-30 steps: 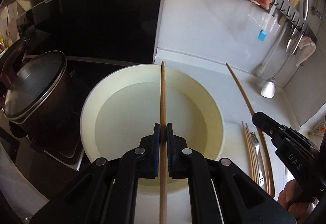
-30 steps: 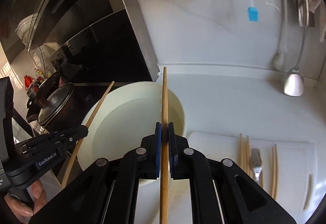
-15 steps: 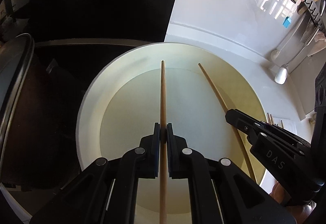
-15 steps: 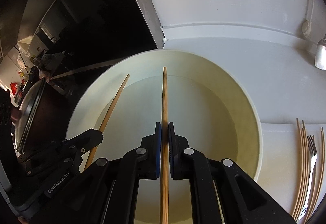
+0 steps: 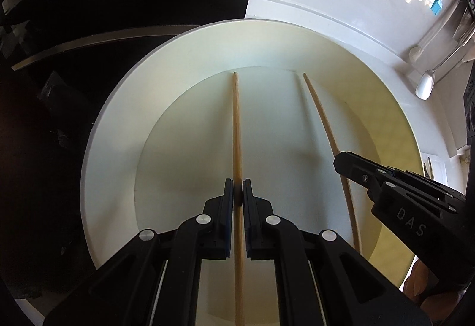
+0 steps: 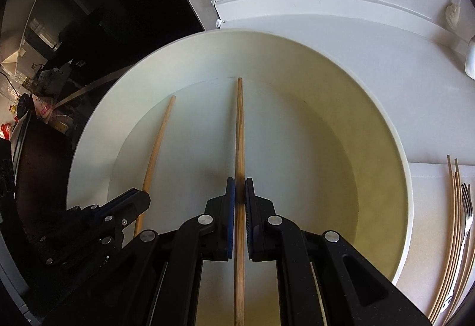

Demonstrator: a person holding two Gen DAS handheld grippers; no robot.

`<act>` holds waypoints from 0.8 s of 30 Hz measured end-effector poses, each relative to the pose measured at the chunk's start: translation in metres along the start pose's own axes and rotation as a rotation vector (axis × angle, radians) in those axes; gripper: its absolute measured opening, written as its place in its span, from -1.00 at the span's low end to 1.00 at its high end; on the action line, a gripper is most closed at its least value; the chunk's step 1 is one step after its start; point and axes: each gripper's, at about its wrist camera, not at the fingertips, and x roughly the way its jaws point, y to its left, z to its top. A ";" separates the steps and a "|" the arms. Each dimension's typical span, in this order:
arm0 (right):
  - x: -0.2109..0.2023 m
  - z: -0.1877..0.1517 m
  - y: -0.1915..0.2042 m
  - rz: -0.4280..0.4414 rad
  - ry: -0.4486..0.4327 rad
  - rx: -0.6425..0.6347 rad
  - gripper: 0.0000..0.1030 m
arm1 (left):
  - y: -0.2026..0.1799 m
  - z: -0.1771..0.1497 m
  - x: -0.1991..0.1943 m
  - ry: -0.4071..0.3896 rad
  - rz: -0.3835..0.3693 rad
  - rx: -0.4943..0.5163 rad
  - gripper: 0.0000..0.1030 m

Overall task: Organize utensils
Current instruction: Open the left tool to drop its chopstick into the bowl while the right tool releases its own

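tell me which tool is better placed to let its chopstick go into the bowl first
Neither clearly. The left tool and the right tool each grip one chopstick, left chopstick and right chopstick, with tips near the far edge of the white bowl floor. At a guess, either could release first.

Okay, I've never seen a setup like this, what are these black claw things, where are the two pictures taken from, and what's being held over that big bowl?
No robot here: a person holds a black two-finger gripper in each hand, and each gripper carries a wide-angle camera looking along its fingers. One picture comes from the left gripper, the other from the right gripper; each also catches the other gripper at its edge. Both are shut on one wooden chopstick each, the left chopstick and the right chopstick, pointing down into a large cream bowl on a white counter. Beside the bowl lie more chopsticks and a fork. A ladle hangs at the wall.
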 end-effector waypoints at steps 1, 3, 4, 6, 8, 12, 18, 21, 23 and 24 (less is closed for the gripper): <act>0.001 0.000 -0.001 -0.003 0.008 0.001 -0.87 | 0.000 0.000 0.001 0.004 0.002 0.002 -0.86; 0.004 -0.001 -0.002 -0.004 0.019 0.004 -0.87 | 0.000 0.000 0.003 0.013 0.008 0.004 -0.85; 0.004 -0.001 -0.003 -0.006 0.020 0.004 -0.87 | 0.001 0.001 0.004 0.018 0.010 0.002 -0.84; 0.004 -0.002 -0.003 -0.016 0.026 -0.004 -0.87 | 0.002 0.000 0.006 0.028 0.014 -0.002 -0.84; 0.002 -0.004 -0.002 -0.014 0.026 -0.009 -0.80 | 0.003 -0.001 0.006 0.033 0.019 -0.007 -0.82; -0.006 -0.005 -0.003 -0.021 0.003 -0.022 -0.59 | 0.008 -0.004 -0.003 0.021 0.045 -0.015 -0.51; -0.025 -0.007 -0.006 -0.021 -0.048 -0.031 -0.28 | 0.011 -0.009 -0.030 -0.042 0.071 -0.033 0.26; -0.038 -0.010 -0.006 -0.021 -0.079 -0.048 -0.16 | 0.015 -0.016 -0.047 -0.076 0.085 -0.033 0.34; -0.048 -0.012 -0.006 -0.019 -0.101 -0.060 -0.13 | 0.015 -0.020 -0.058 -0.098 0.099 -0.035 0.41; -0.052 -0.014 -0.006 -0.020 -0.109 -0.065 -0.11 | 0.015 -0.022 -0.063 -0.107 0.106 -0.037 0.44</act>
